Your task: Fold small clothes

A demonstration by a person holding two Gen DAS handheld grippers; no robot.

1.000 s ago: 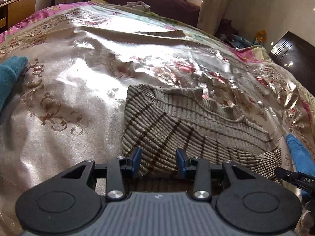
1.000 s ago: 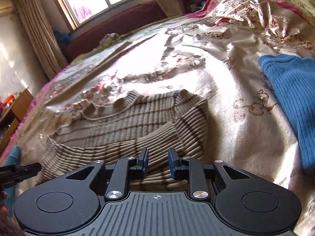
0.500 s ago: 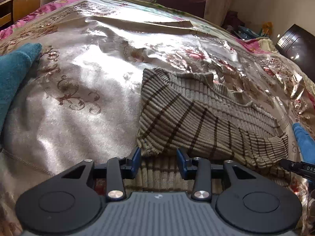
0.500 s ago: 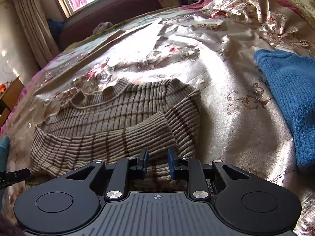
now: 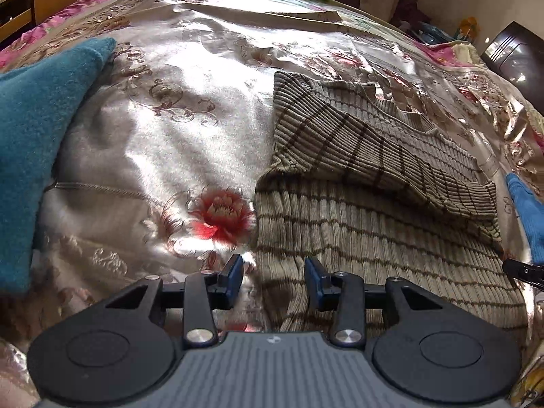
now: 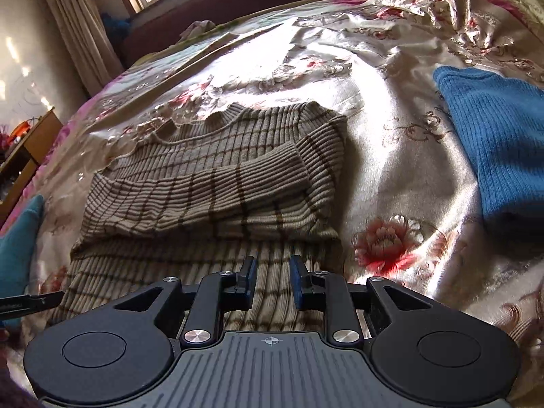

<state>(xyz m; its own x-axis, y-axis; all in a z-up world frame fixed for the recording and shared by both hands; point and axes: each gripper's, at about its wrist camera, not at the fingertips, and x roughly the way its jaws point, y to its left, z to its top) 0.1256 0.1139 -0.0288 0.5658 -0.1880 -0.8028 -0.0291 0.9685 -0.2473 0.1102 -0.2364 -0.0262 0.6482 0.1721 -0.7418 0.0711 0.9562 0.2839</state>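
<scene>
The striped sweater (image 6: 217, 176) lies on the bed (image 6: 391, 142), sleeves folded across. Both grippers, left (image 5: 273, 280) and right (image 6: 272, 280), hover released over its hem.

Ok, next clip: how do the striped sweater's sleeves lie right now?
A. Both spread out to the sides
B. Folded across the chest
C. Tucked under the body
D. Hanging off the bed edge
B. The striped sweater lies flat on the bedspread, and its sleeves run crosswise over the chest below the collar; the hem half nearer the grippers is not yet folded up.
</scene>
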